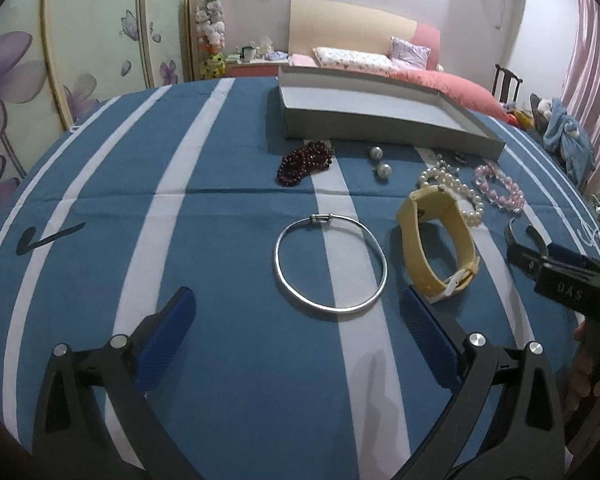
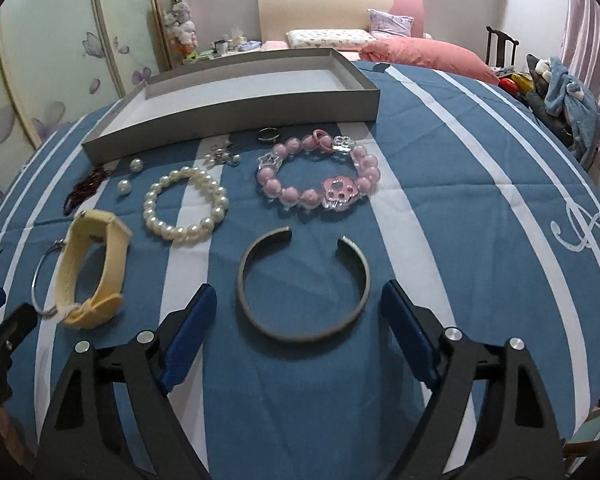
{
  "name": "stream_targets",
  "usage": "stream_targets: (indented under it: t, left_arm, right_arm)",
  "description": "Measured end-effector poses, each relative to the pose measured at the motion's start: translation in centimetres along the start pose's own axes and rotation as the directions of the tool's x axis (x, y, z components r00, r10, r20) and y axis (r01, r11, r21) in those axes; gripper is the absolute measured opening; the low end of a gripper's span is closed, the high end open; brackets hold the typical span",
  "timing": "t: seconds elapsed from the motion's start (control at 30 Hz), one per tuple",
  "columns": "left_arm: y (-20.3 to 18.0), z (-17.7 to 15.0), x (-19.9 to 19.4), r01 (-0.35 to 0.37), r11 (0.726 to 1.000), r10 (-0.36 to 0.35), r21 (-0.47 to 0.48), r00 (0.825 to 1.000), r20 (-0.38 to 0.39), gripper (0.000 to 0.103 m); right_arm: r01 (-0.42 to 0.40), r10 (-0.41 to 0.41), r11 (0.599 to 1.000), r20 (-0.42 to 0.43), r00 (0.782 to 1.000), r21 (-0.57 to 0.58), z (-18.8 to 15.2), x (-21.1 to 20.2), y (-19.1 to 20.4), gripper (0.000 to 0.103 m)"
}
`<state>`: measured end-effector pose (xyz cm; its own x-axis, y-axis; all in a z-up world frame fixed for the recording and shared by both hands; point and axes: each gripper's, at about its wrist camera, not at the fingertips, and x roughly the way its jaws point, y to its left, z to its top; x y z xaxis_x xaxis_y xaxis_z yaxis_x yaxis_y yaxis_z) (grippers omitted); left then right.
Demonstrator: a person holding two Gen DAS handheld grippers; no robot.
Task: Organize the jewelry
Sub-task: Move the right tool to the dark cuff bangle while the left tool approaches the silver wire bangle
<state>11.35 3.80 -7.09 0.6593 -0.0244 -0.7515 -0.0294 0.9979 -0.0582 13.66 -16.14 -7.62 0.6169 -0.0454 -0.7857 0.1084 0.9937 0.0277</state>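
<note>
Here, in the left wrist view, the left gripper (image 1: 296, 332) stands open and empty, with the silver bangle (image 1: 331, 264) just ahead of its fingertips on the striped cloth (image 1: 220, 240). Right of the right finger, the yellow watch (image 1: 436, 240) stands on edge; the right gripper (image 1: 540, 258) reads "DAS".

The right wrist view alone shows the open cuff (image 2: 303, 286), lying between the parted, empty fingers, the pink bead bracelet (image 2: 320, 174) beyond. The grey tray (image 2: 236, 108) holds nothing.

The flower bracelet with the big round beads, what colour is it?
Pink bracelet, clearest in the right wrist view.
</note>
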Motion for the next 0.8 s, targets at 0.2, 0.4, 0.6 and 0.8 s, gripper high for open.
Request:
stream_targets:
  t: [0.2, 0.4, 0.6, 0.8]
  left_arm:
    - [-0.6, 1.0, 1.6, -0.007, 1.000, 0.008, 0.025, 0.999, -0.049, 0.099]
    - [-1.6, 1.7, 3.1, -0.035, 0.997, 0.041, 0.065, 0.995, -0.088, 0.099]
    - [-2.2, 2.8, 3.9, -0.031, 0.997, 0.038, 0.072, 0.995, -0.090, 0.093]
    - [-2.5, 2.7, 3.4, -0.028, 0.997, 0.032, 0.072, 0.997, -0.063, 0.070]
  right_arm:
    - [-0.021, 0.022, 1.000, 0.028, 0.999, -0.021, 0.4, 0.1, -0.3, 0.067]
    - [-0.050, 0.050, 0.999, 0.032, 0.998, -0.006, 0.8, 0.2, -0.7, 0.067]
    - [-0.067, 0.067, 0.998, 0.036, 0.997, 0.004, 1.1, 0.4, -0.9, 0.067]
    - [-0.076, 0.075, 0.997, 0.040, 0.996, 0.013, 1.1, 0.4, -1.0, 0.067]
